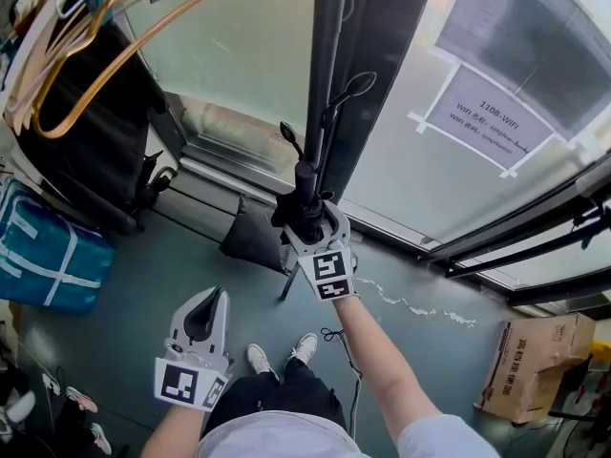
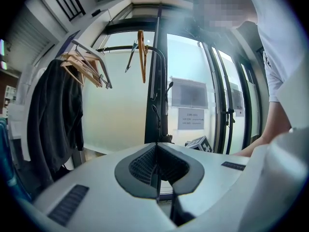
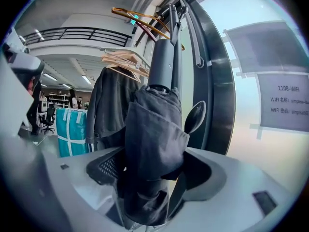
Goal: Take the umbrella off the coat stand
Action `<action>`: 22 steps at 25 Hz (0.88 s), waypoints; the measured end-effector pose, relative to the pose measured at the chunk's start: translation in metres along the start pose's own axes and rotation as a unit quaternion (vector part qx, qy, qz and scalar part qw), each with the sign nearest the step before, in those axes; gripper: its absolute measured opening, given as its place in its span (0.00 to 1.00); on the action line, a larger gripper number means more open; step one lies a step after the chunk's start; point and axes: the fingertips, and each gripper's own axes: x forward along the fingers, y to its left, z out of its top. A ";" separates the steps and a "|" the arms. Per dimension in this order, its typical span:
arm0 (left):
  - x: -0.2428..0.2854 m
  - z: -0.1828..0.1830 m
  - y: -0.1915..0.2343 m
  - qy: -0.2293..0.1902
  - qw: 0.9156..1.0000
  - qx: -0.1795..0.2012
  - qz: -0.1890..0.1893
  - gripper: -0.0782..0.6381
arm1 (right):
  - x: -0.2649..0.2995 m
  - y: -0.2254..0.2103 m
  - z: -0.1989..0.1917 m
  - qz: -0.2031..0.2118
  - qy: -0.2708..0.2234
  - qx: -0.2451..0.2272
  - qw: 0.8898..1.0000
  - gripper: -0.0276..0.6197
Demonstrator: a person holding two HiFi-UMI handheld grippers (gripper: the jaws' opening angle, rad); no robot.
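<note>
A folded black umbrella [image 1: 305,208] hangs against the dark coat stand pole [image 1: 325,65] by the glass wall. My right gripper [image 1: 310,229] is up at the umbrella, jaws spread wide on either side of its bundled fabric. In the right gripper view the umbrella [image 3: 154,139] fills the gap between the jaws, with the left pad's mesh still showing beside it, and the stand [image 3: 175,37] rises behind. My left gripper [image 1: 212,296] hangs lower and to the left, shut with nothing in it. Its view faces the stand [image 2: 157,81] from a distance, the pads [image 2: 145,163] meeting at the tip.
Wooden hangers [image 1: 95,27] and a black coat [image 1: 86,132] hang at upper left, over a blue bag [image 1: 43,256]. A dark bundle [image 1: 253,237] lies at the stand's foot. A cardboard box [image 1: 535,365] sits at lower right. A paper notice [image 1: 496,122] is taped to the glass.
</note>
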 end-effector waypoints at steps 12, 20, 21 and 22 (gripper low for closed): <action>-0.007 -0.012 0.000 0.012 1.000 -0.012 0.003 0.15 | 0.021 0.001 0.001 -0.107 0.002 -0.005 0.994 0.61; -0.018 -0.017 -0.001 0.011 1.000 -0.016 0.012 0.15 | 0.022 -0.004 -0.004 -0.105 0.005 0.041 0.994 0.63; -0.020 -0.019 0.001 0.012 1.000 -0.018 0.016 0.15 | 0.021 -0.003 -0.005 -0.100 0.002 0.041 0.994 0.63; -0.021 -0.020 0.003 0.013 1.000 -0.020 0.019 0.15 | 0.020 -0.003 -0.005 -0.094 0.000 0.041 0.995 0.63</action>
